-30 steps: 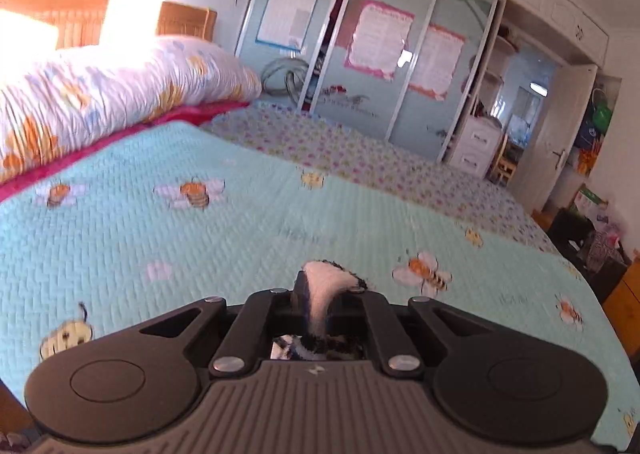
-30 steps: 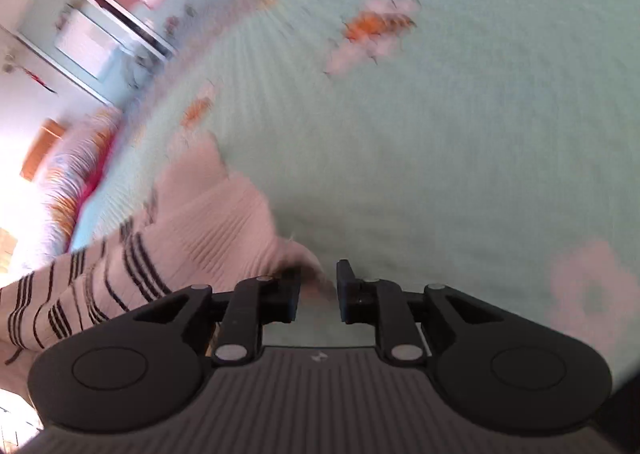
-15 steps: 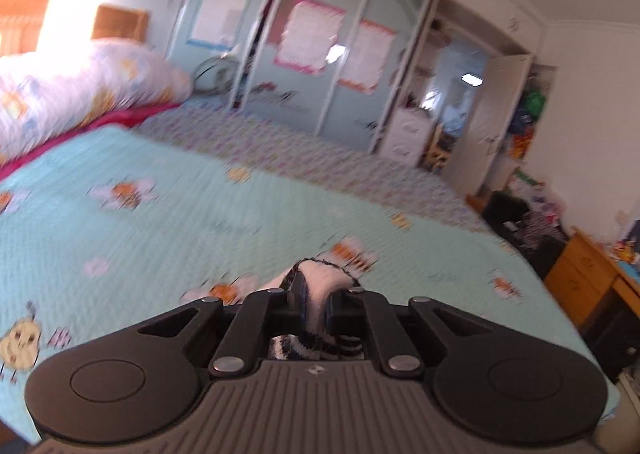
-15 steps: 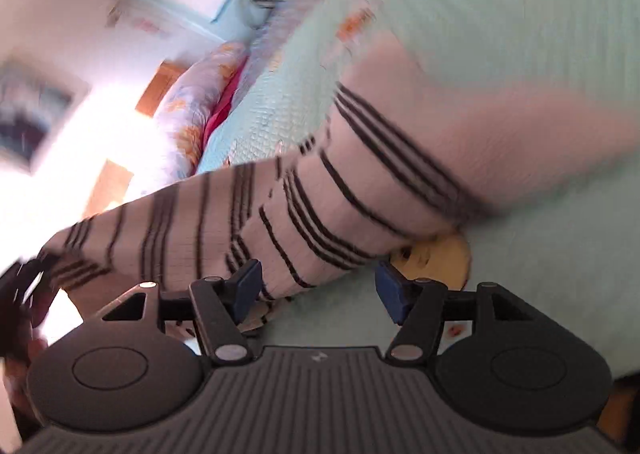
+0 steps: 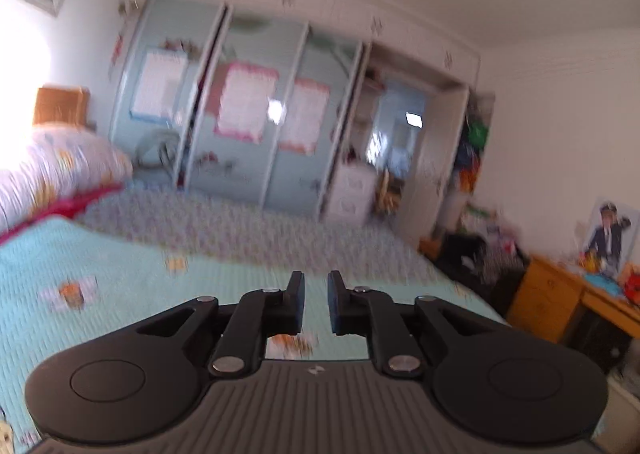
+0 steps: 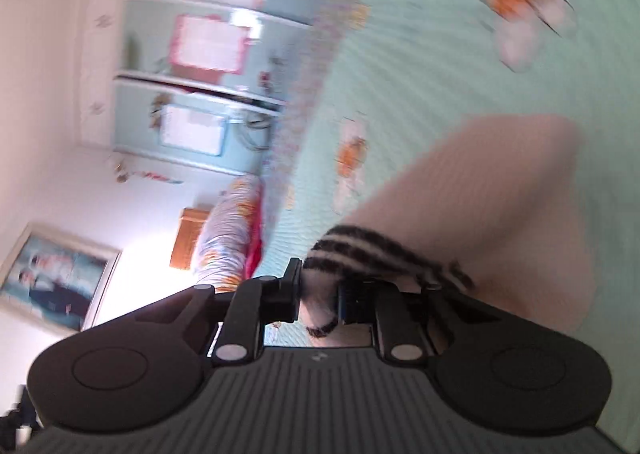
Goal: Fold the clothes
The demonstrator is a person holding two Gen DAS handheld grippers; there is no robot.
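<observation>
A bedroom: a wide bed under a mint-green quilted bedspread (image 5: 132, 294) printed with bees, a floral duvet (image 5: 52, 162) bunched at its head end, and beyond the far side a wall of pale-blue sliding wardrobe doors (image 5: 248, 134) hung with pink-bordered posters (image 5: 244, 102). Whatever is printed on the posters is too blurred to read, and no other writing or brand can be made out. A wooden desk (image 5: 560, 294) stands off the foot-end corner of the bed, with a dark heap of things beside it.

The left gripper (image 5: 316, 302) hangs above the bedspread, its jaws opening with a narrow gap and nothing between them; only bare quilt shows past its tips.

The right gripper (image 6: 318, 294), rolled well onto its side, is closing its jaws on the black-and-white striped cuff of a pale pink knitted garment (image 6: 500, 214). The cuff (image 6: 360, 254) fills the gap and bulges out over the fingertips, and the pads press on it. The rest of the garment trails away from the jaws over the middle of the bedspread.

Around the garment the bedspread lies bare out to the purple-flowered border (image 5: 248, 230) along the far edge.
</observation>
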